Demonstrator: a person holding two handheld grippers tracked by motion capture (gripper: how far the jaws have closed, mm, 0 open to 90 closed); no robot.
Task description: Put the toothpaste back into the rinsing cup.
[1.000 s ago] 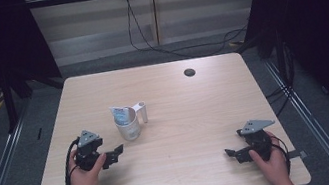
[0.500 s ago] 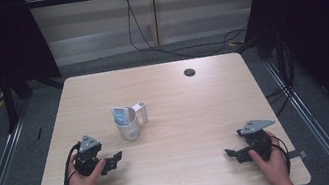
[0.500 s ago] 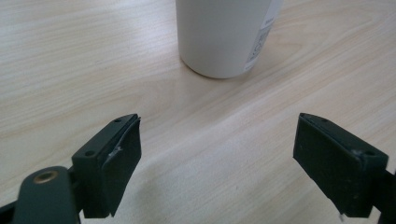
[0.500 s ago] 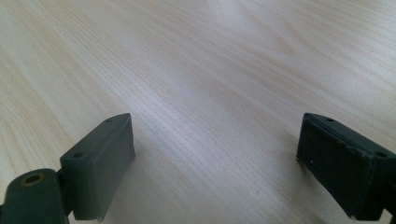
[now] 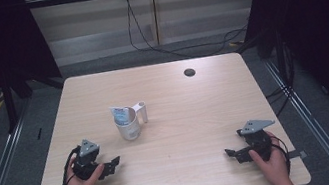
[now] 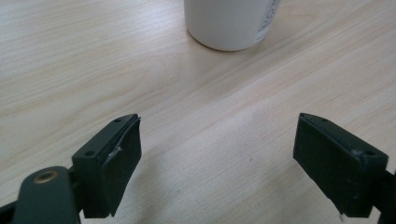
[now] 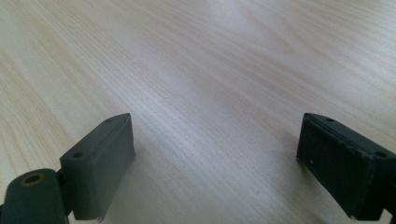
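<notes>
The white mug (image 5: 128, 123) stands upright near the middle of the counter (image 5: 197, 117), and the left gripper (image 5: 109, 166), jaws spread wide and empty, points toward it, seemingly lined up for a reach, while the right gripper (image 5: 231, 154) rests open and well apart.

Light wooden table (image 5: 197, 117) with dark grommet (image 5: 189, 72).

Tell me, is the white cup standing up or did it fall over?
Standing up. The white plastic cup with a side handle rests on its base on the light wooden table, its open top facing up with something blue-and-white inside.
</notes>
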